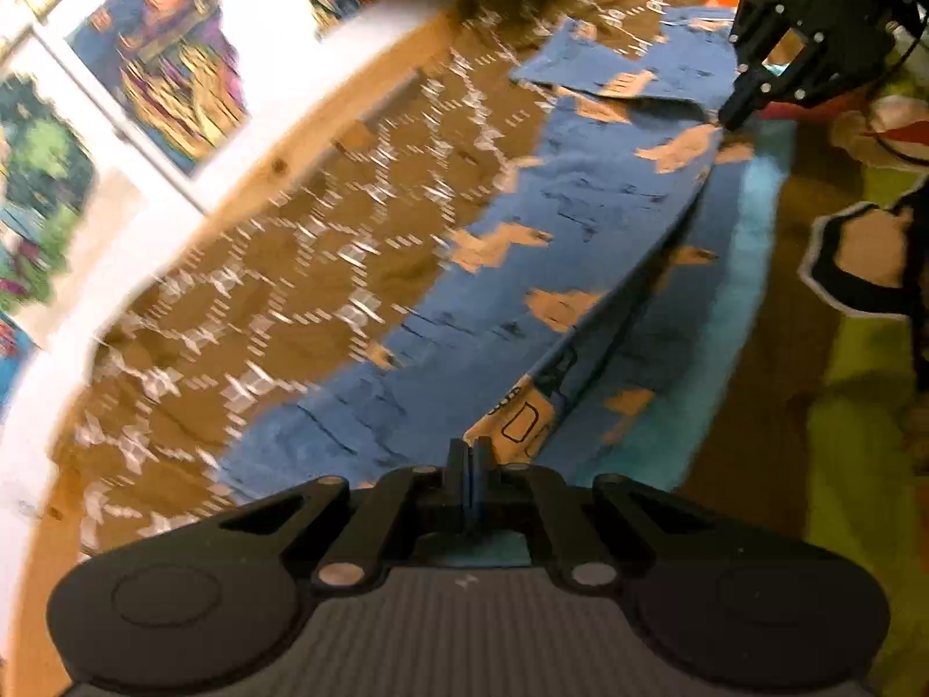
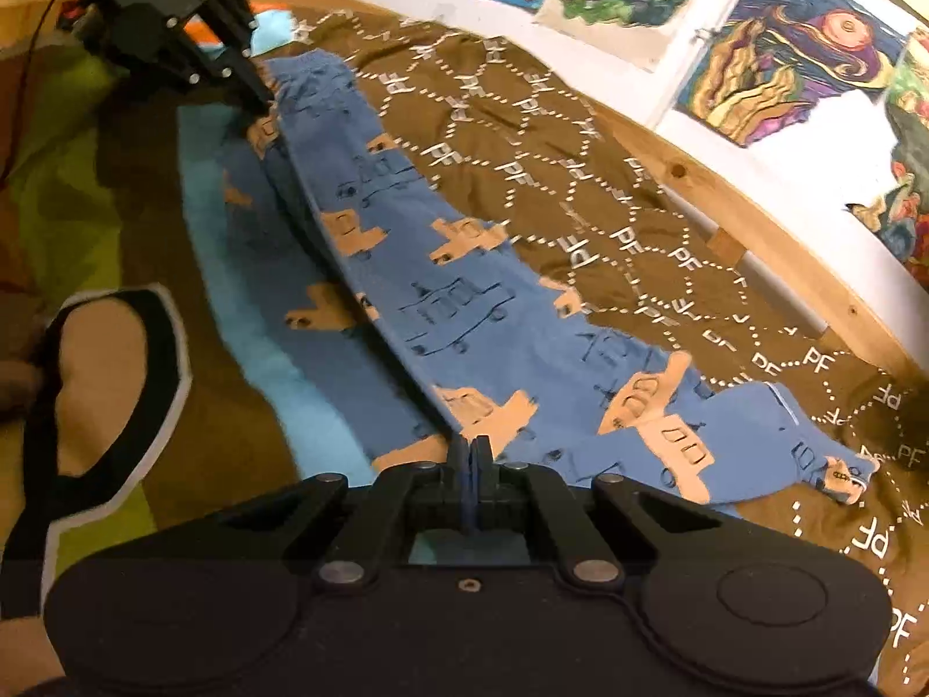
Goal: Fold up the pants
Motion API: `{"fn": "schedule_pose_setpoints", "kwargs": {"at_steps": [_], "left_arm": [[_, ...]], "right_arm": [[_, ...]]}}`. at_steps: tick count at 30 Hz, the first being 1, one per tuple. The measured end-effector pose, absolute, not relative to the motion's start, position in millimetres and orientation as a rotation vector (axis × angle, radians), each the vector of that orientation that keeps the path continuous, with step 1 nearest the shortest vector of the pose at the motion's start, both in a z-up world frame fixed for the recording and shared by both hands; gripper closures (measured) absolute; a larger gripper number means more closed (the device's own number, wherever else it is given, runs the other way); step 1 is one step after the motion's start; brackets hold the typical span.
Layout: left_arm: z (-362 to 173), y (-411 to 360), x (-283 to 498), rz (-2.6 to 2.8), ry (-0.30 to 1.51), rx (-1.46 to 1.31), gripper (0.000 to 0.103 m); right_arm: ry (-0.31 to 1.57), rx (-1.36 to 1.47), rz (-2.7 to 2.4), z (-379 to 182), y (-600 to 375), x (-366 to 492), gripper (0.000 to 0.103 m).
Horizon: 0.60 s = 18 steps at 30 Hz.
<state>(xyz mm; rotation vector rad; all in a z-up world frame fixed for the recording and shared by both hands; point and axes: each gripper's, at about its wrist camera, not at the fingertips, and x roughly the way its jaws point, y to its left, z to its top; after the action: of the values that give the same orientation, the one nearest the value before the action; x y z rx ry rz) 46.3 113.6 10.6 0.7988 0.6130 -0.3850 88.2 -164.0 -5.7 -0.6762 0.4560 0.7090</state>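
Two tongs pinch the same long edge of the blue pants [image 2: 464, 313], one at each end. The left tongs [image 1: 469, 453] are clamped shut on the fabric near a tan print, and in the right wrist view they show at the far end [image 2: 261, 107], tips closed on the cloth by the waistband. The right tongs [image 2: 471, 453] are likewise closed on the pants' edge, with blue fabric visible between the pressed fingers; from the left wrist view they appear at the top right [image 1: 734, 113], tips down on the cloth. The pants, printed with tan vehicles, lie stretched lengthwise on a brown bedspread [image 2: 580, 174] patterned with white "PF" letters, one layer raised along the held edge over another beneath. A light blue cloth [image 2: 232, 244] lies under the pants' near side. A wooden bed frame [image 2: 726, 191] borders the spread, with colourful posters [image 2: 772, 52] on the white wall behind.
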Motion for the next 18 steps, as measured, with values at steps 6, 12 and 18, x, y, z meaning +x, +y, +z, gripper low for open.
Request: {"fn": "schedule_pose_setpoints", "kwargs": {"at_steps": [6,12,18], "left_arm": [[14.7,122.3,51.7,-0.495,0.782,0.634,0.068],[36.6,117.6,53.6,-0.488,0.761,0.428,0.032],[41.7,67.0,84.1,-0.534,0.626,0.220,0.004]], "right_arm": [[0.505,-0.638,0.703,-19.8,-165.3,86.6,0.103],[0.530,-0.499,0.638,-7.7,-181.9,89.3,0.066],[0.517,-0.366,0.488,14.6,-215.7,111.8,0.013]]}}
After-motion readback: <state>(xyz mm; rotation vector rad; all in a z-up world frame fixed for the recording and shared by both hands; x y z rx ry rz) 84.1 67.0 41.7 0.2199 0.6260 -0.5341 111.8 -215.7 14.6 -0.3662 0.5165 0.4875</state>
